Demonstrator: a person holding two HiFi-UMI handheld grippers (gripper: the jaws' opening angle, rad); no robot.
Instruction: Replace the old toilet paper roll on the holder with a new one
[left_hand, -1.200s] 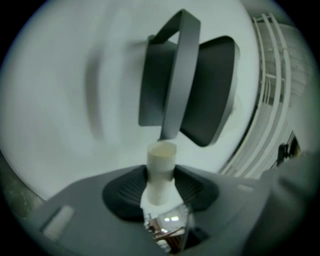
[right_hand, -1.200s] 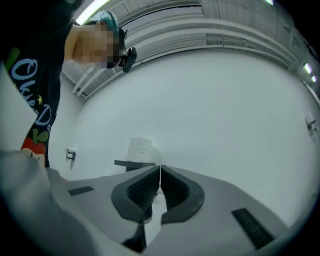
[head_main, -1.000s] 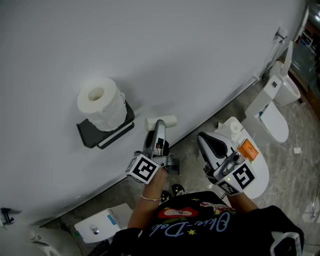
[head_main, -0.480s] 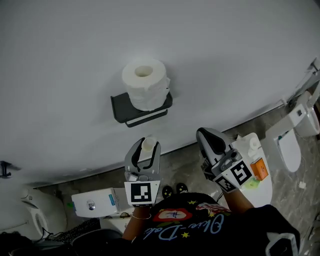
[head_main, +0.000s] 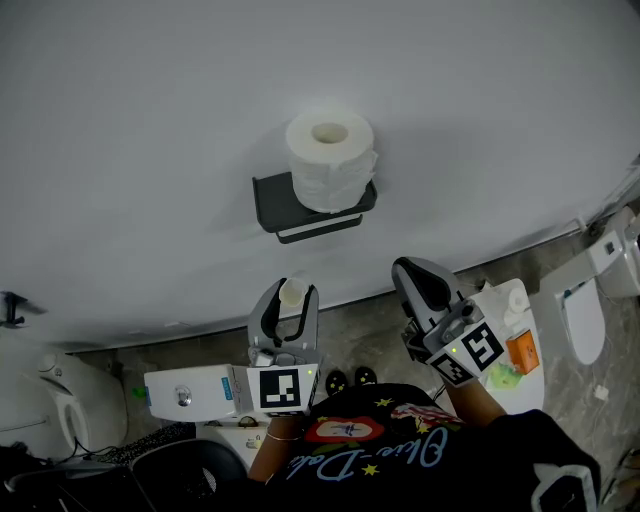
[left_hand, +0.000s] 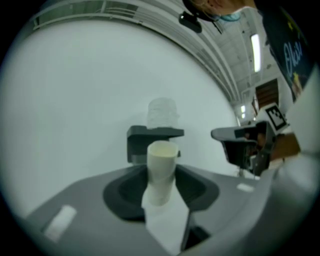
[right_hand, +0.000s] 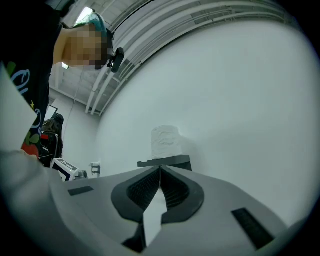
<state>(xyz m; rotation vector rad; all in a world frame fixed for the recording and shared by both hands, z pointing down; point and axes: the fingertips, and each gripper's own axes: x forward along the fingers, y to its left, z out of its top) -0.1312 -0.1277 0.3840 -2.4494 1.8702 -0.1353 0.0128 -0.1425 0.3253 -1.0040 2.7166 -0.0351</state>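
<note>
A full white toilet paper roll (head_main: 330, 165) stands upright on top of the dark wall holder (head_main: 275, 200). Below it my left gripper (head_main: 290, 293) points at the wall, shut on an empty cardboard tube (head_main: 293, 292). In the left gripper view the tube (left_hand: 161, 172) stands upright between the jaws with a scrap of paper hanging from it, and the roll (left_hand: 162, 112) and holder (left_hand: 142, 137) lie straight ahead. My right gripper (head_main: 413, 270) hangs to the right, shut with nothing in it. Its own view shows the closed jaws (right_hand: 160, 175) aimed at the roll (right_hand: 165, 141).
A white toilet (head_main: 585, 310) stands at the far right by the wall. A white cistern lid with an orange item (head_main: 515, 345) is under my right hand. A white box (head_main: 190, 392) and another toilet (head_main: 60, 400) are at the lower left.
The left gripper has rolled, so the tube that lay sideways now stands upright. Both hands have shifted along the wall, and the roll and holder now sit centred ahead of them.
</note>
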